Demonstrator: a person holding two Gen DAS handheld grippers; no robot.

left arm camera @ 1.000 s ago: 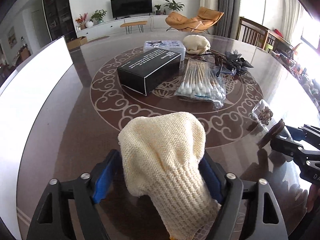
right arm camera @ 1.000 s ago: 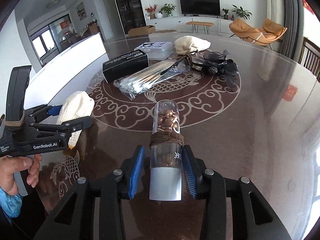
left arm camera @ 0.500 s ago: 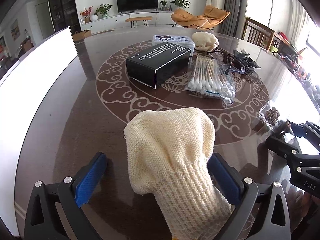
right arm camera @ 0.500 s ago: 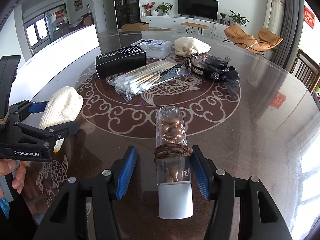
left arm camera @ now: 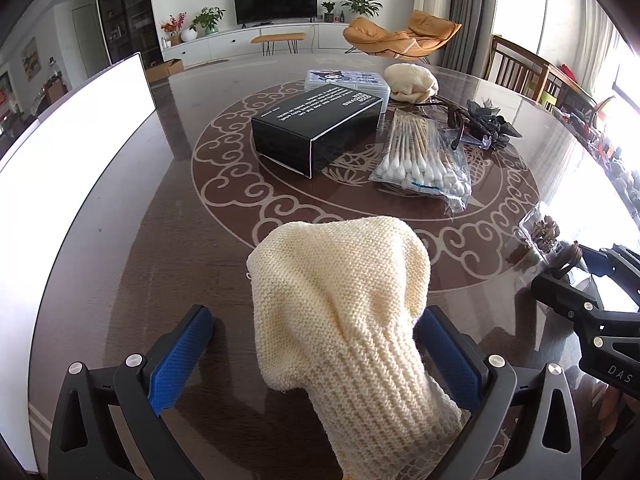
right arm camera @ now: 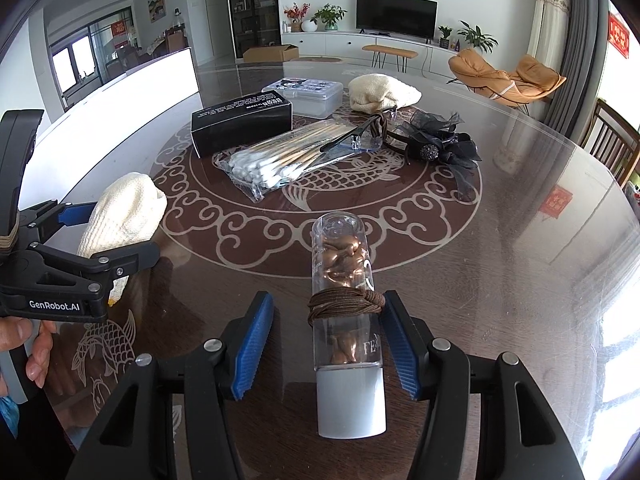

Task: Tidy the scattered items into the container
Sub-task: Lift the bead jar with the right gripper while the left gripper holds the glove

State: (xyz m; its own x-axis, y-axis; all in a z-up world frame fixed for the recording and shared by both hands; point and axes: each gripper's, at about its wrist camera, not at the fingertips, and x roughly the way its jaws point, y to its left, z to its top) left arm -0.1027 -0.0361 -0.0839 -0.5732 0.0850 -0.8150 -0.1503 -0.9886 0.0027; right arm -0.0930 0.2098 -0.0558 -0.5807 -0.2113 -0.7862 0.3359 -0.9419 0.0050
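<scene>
Cream knit and clear glass, both let go on the dark surface.

Left wrist view: the left tool stands wide open, its blue pads clear of the knitted glove lying between them. Ahead lie a black box, a bag of cotton swabs, a second knit piece and a small clear case. Right wrist view: the right tool has just been opening; the capsule bottle lies between its jaws, which grip nothing. Everything looks still scattered and nothing visibly stored, so the tidying seems barely begun.
</scene>
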